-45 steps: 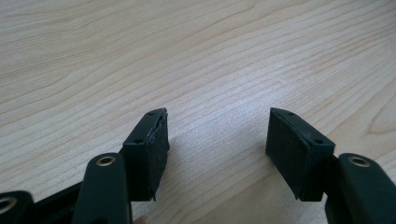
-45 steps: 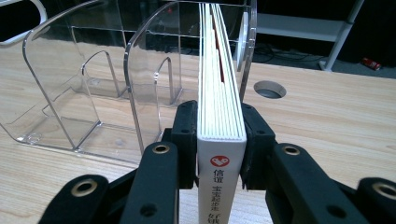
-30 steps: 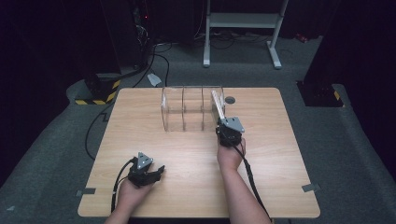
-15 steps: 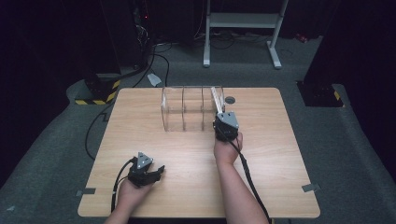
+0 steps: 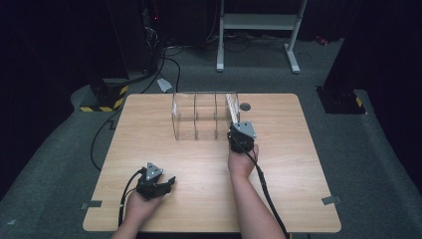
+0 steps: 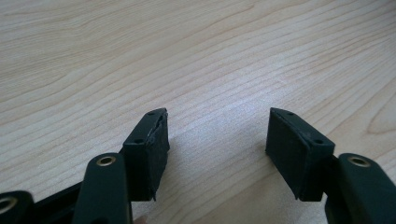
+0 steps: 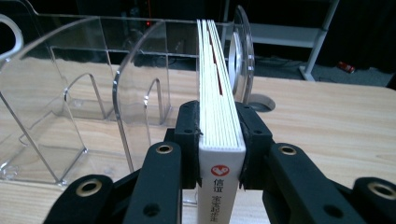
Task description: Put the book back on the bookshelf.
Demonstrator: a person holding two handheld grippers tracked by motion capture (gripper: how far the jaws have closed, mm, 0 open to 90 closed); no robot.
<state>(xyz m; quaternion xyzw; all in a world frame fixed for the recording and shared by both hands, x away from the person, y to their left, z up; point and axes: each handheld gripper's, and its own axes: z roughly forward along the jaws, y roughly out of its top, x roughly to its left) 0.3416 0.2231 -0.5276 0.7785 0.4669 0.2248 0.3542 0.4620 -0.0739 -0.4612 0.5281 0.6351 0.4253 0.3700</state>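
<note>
A pale wooden worktop (image 5: 164, 149) stands on grey carpet in a dark room, with cables and a white metal stand (image 5: 259, 30) beyond its far edge. At about seven o'clock on the worktop, the left tongs (image 5: 166, 185) lie low over bare wood, released, with nothing between the pads. Toward twelve o'clock stands a clear acrylic rack (image 5: 199, 117) with upright dividers. At its right end, around one o'clock, the right tongs (image 7: 219, 140) are clenched on a white book (image 7: 217, 102), which stands on edge in the rightmost slot, spine toward the person.
</note>
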